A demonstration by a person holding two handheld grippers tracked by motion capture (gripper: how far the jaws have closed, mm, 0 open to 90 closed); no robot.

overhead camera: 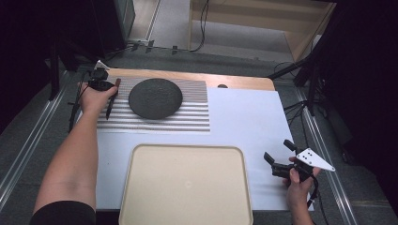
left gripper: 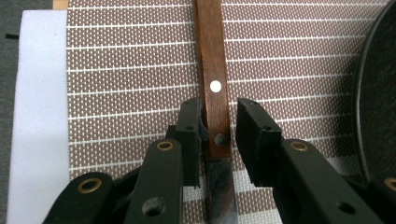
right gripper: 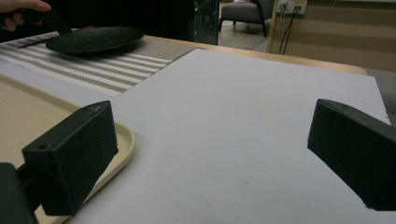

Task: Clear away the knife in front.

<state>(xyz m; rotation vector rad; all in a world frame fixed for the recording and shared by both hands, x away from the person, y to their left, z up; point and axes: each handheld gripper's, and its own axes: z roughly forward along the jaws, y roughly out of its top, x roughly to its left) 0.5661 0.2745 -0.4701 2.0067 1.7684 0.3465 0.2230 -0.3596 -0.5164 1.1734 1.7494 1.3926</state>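
A: Where does the wooden-handled knife [left gripper: 214, 98] lie?

B: On the brown-and-white striped woven placemat [overhead camera: 187, 117] in the upper left of the high view, just left of the round black textured plate [overhead camera: 155, 98].

A: And the left gripper [left gripper: 218, 133]?

B: Its jaws straddle the knife handle where it meets the steel blade. One pad touches the wood, the other stands just off it, so the gap is narrow and nothing is clamped.

A: The right gripper [overhead camera: 278, 157]?

B: At the lower right, over the white desk [overhead camera: 244, 117], jaws wide apart and empty, beside the beige plastic tray [overhead camera: 185, 185].
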